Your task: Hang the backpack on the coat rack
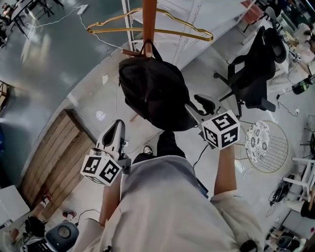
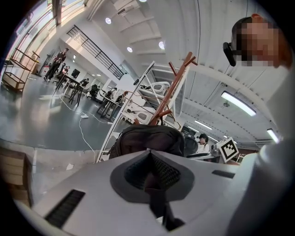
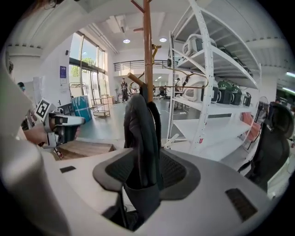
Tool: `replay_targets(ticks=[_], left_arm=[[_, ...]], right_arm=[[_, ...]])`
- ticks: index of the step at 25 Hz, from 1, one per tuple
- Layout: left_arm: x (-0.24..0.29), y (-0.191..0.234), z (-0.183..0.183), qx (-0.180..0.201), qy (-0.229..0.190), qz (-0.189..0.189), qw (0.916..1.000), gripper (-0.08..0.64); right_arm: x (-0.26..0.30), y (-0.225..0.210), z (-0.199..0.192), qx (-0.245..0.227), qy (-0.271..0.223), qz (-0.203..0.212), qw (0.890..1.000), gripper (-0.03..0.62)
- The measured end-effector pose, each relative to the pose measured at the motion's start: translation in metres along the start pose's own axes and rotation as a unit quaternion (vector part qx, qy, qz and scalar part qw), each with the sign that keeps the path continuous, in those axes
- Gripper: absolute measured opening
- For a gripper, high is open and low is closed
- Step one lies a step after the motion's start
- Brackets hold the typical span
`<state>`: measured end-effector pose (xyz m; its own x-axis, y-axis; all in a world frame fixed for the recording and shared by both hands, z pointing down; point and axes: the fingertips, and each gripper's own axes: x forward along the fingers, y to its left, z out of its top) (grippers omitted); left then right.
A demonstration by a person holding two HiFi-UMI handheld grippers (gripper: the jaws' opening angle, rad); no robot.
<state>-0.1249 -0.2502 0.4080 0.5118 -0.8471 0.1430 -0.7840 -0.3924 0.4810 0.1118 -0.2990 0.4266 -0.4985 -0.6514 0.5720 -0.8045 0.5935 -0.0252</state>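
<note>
Hanging backpack (image 1: 155, 93), top loop over a peg of the coat rack (image 1: 149, 19). Right gripper (image 1: 197, 107) jaws apart, with the backpack's lower side between them. Left gripper (image 1: 116, 129) jaws together, empty, clear of it.

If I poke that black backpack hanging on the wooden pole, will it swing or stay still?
It would probably swing, since the backpack hangs from just its top loop on the coat rack. It is likely soft and floppy: the cloth sags and bulges low down. It may have some weight, as it looks partly filled, but I cannot see inside.
</note>
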Motion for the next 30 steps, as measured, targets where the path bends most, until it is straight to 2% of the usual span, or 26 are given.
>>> replay_targets(ticks=[2, 5, 14, 21, 26, 30], left_arm=[[-0.003, -0.001, -0.003, -0.001, 0.000, -0.004, 1.0000, 0.003], [-0.006, -0.006, -0.004, -0.002, 0.004, -0.008, 1.0000, 0.003], [-0.017, -0.016, -0.014, 0.004, 0.017, -0.032, 0.9994, 0.003], [-0.021, -0.025, -0.019, 0.012, 0.030, -0.029, 0.9991, 0.003], [-0.020, -0.048, -0.019, 0.058, 0.035, -0.041, 0.9968, 0.003], [-0.015, -0.051, -0.022, 0.048, 0.037, -0.039, 0.9974, 0.003]], right_arm=[[-0.002, 0.008, -0.005, 0.027, -0.005, 0.003, 1.000, 0.151], [-0.004, 0.019, -0.013, 0.052, -0.008, 0.006, 0.999, 0.137], [-0.019, 0.044, -0.042, 0.114, -0.017, -0.027, 0.993, 0.089], [-0.035, 0.053, -0.055, 0.125, -0.017, -0.025, 0.992, 0.071], [-0.047, 0.064, -0.064, 0.127, -0.013, -0.006, 0.992, 0.041], [-0.057, 0.056, -0.065, 0.136, -0.028, -0.029, 0.990, 0.009]])
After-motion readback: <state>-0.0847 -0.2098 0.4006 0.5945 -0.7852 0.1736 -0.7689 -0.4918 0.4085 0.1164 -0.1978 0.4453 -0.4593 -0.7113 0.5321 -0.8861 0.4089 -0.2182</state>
